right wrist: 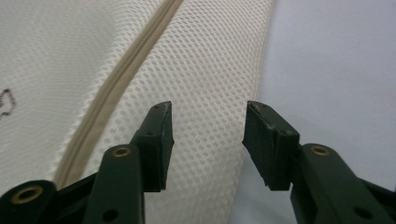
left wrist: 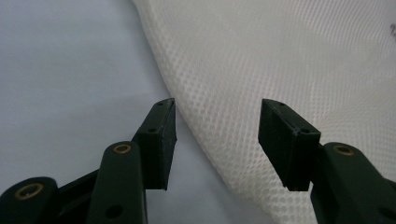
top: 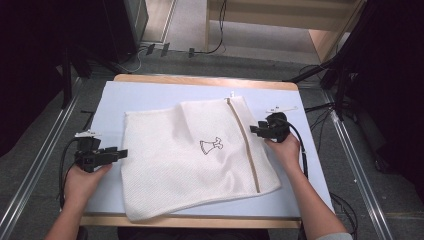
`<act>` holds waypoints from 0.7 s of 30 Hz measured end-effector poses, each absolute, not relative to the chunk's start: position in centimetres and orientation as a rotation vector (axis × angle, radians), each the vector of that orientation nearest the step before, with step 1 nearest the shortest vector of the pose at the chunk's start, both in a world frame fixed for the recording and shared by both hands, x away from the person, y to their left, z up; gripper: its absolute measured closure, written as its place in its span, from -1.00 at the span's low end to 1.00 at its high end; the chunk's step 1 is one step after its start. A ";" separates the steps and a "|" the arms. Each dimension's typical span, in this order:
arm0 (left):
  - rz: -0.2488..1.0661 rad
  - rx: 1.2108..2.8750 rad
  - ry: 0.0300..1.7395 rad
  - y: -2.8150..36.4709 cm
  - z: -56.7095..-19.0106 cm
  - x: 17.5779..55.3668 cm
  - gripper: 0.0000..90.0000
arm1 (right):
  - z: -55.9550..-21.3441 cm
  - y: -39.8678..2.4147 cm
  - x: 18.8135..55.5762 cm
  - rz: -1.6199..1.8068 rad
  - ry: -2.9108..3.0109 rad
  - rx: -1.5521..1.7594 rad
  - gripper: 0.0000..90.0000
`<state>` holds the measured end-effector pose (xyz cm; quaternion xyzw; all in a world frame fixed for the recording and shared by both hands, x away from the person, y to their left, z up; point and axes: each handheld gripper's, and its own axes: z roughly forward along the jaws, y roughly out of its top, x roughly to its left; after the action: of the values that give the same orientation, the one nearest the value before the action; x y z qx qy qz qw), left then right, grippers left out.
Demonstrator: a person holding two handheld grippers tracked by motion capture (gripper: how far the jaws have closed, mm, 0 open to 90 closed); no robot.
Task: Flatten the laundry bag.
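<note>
Left tongs (top: 121, 152) sit near the left edge of the tabletop (top: 112, 100), jaws standing wide apart and holding nothing; in the left gripper view the bag's left hem runs between them, pads clear of the cloth. White mesh laundry bag (top: 190, 160) lies flat across the middle of the tabletop, slightly askew, its near-left corner close to the front edge and its far side short of the back edge. A small dress figure (top: 210, 146) is printed near its centre. A beige zipper (top: 245, 145) runs from the far edge toward the near-right corner, and looks closed along its visible length. Bag lies flat with a shallow fold near the far edge; whether anything is inside cannot be told, though it looks empty. Judgement: light, limp, open-weave fabric; it will drape and slide on the smooth tabletop, so a pinch at a hem or corner should hold better than at mid-panel. Right tongs (top: 253, 131) hover at the bag's right edge, beyond the zipper, jaws well apart and empty, mesh below them.
</note>
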<state>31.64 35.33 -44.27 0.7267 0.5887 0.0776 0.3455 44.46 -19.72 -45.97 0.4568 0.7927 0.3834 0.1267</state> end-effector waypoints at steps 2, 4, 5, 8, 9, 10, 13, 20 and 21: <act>0.191 1.915 1.534 35.0 -44.7 31.8 0.03 | -46.6 -19.5 44.9 1.113 2.304 1.327 0.11; 0.207 1.895 1.536 34.8 -44.8 31.8 0.03 | -47.2 -19.4 45.2 1.090 2.312 1.333 0.08; 0.201 1.885 1.537 34.8 -44.9 31.8 0.05 | -47.4 -19.3 45.3 1.081 2.322 1.343 0.09; 0.152 1.862 1.527 34.5 -45.1 31.8 0.22 | -47.6 -19.2 45.1 1.058 2.324 1.331 0.19; 0.161 1.870 1.531 34.2 -45.1 31.8 0.22 | -47.6 -19.2 45.1 1.046 2.326 1.327 0.29; 0.165 1.883 1.529 33.9 -45.1 31.9 0.34 | -47.5 -19.2 45.0 1.041 2.331 1.331 0.42; 0.134 1.891 1.537 33.6 -45.2 32.2 0.67 | -47.4 -19.2 44.9 1.033 2.320 1.371 0.71; 0.058 1.866 1.519 34.4 -44.3 33.6 0.96 | -46.9 -19.1 44.8 1.001 2.348 1.369 0.98; 0.062 1.860 1.515 34.6 -44.1 33.8 0.96 | -46.8 -19.2 44.7 0.991 2.349 1.369 0.98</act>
<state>33.84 34.65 -44.07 0.7224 0.5883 0.0240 0.3627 44.72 -19.18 -46.77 0.4694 0.8056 0.3398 0.1234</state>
